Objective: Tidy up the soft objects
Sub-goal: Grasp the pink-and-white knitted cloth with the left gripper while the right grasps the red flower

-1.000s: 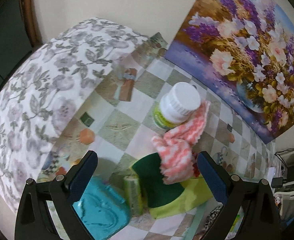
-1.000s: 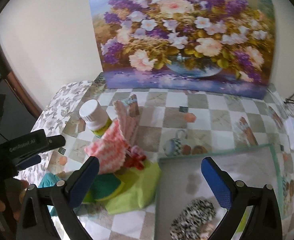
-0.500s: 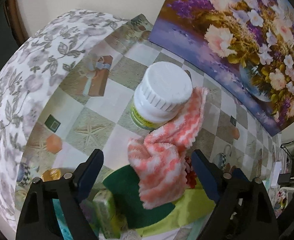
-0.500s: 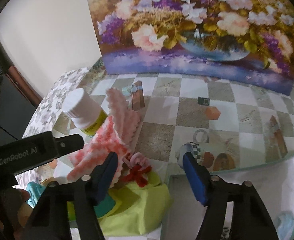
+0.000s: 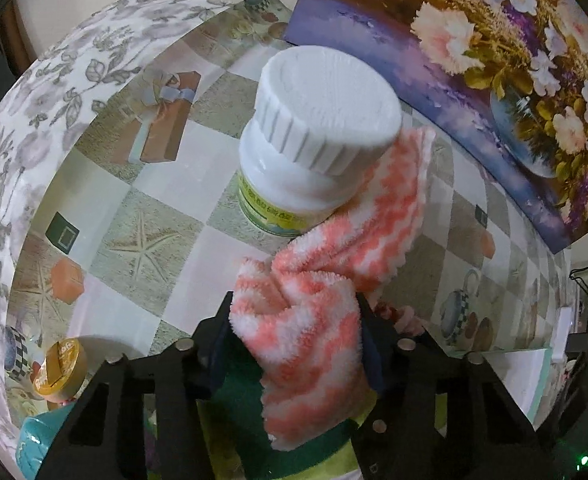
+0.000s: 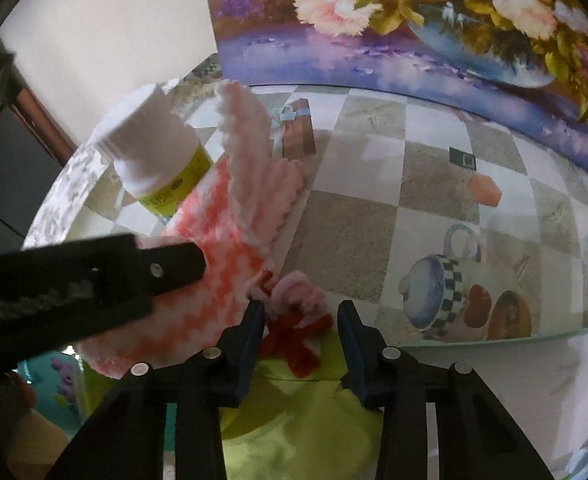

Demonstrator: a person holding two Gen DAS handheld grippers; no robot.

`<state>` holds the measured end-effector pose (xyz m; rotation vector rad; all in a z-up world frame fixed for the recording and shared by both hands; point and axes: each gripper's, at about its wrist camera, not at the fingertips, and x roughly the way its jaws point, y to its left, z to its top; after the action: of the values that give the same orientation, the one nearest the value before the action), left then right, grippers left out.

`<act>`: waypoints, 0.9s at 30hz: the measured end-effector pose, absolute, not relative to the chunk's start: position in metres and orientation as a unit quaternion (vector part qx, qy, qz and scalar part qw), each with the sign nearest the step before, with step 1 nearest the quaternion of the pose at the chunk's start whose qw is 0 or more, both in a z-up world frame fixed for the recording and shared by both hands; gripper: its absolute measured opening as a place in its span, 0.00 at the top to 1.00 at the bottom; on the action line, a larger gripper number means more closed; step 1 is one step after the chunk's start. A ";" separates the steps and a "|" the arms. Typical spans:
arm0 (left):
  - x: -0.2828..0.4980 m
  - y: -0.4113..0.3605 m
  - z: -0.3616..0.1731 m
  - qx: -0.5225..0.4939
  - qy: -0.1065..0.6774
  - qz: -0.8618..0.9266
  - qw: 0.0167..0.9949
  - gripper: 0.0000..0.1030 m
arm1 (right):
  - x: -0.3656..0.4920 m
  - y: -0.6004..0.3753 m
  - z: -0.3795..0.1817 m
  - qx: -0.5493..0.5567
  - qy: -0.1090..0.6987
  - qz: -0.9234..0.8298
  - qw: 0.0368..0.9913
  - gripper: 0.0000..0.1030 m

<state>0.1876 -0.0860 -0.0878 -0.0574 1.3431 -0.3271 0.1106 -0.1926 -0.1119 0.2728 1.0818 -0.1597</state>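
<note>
A pink-and-white zigzag cloth [image 5: 313, 312] lies crumpled over a dark green cloth [image 5: 242, 412] and a lime-green cloth [image 6: 301, 412], leaning on a white-capped bottle [image 5: 317, 136]. My left gripper [image 5: 294, 320] is shut on the pink cloth; it shows in the right wrist view [image 6: 222, 240] with my left finger [image 6: 166, 268] across it. My right gripper [image 6: 298, 316] is partly closed around a pink and red pipe-cleaner flower [image 6: 294, 312], its jaws just beside it without clear contact.
A flower painting [image 6: 433, 32] leans on the wall at the back. A white tray with a teal rim [image 6: 533, 364] is at the right. A teal container [image 5: 34, 440] and a gold-lidded jar [image 5: 60, 368] sit at the left. The tablecloth is checkered.
Both grippers moved forward and down onto the pile. My left gripper closed from wide open onto the pink cloth. My right gripper narrowed around the pipe-cleaner flower.
</note>
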 end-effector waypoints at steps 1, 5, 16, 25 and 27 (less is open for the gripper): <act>0.187 -0.086 -0.089 -0.026 0.619 -0.150 0.771 0.51 | 0.111 -0.191 -0.113 0.127 0.513 -0.075 0.846 0.64; 0.187 -0.084 -0.090 -0.034 0.616 -0.150 0.773 0.63 | 0.111 -0.188 -0.114 0.114 0.512 -0.078 0.848 0.67; 0.191 -0.076 -0.073 -0.047 0.595 -0.155 0.787 0.78 | 0.106 -0.192 -0.101 0.129 0.501 -0.074 0.852 0.68; 0.189 -0.069 -0.033 -0.065 0.554 -0.174 0.811 0.82 | 0.098 -0.201 -0.071 0.144 0.476 -0.081 0.864 0.68; 0.186 -0.069 -0.018 -0.069 0.538 -0.182 0.820 0.82 | 0.095 -0.204 -0.060 0.147 0.464 -0.084 0.869 0.68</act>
<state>0.1861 -0.0689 -0.0183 -0.1475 1.1460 -0.3867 0.0948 -0.2044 -0.0600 0.3076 0.9709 -0.1765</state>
